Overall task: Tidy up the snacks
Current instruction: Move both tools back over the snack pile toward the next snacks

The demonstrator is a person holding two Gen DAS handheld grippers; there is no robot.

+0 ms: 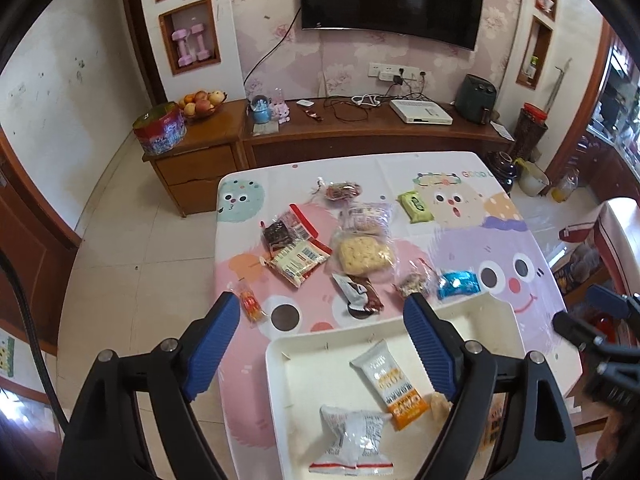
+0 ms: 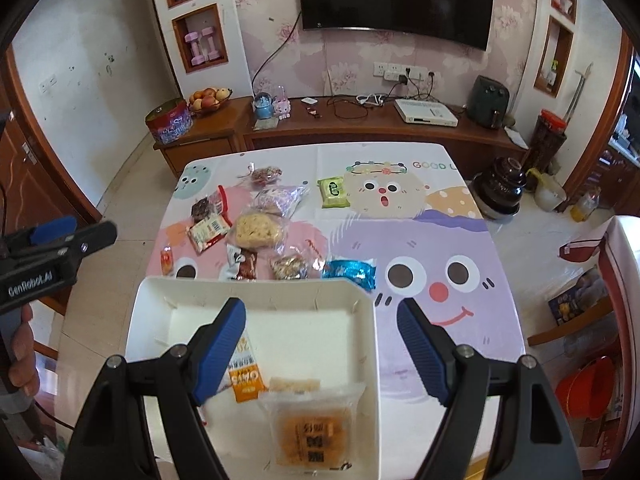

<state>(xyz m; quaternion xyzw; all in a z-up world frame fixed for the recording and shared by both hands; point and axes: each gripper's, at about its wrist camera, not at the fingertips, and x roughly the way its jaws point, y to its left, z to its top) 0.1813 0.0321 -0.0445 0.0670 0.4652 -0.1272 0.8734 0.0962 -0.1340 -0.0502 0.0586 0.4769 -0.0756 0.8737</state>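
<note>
We judge the shallow white rectangular tray point(image 2: 362, 300) sits at the worktop's near edge so wrapped snacks can be gathered into it; it already holds an orange-and-white bar wrapper point(image 1: 390, 384), a crinkled white-and-red packet point(image 1: 350, 440) and a clear-wrapped orange pastry point(image 2: 310, 430). The other packets lie scattered mid-worktop beyond the tray's far rim. Our left tongs point(image 1: 328, 344) and right tongs point(image 2: 322, 344) both hover above the tray, spread wide and holding nothing, aimed toward the far edge.
</note>
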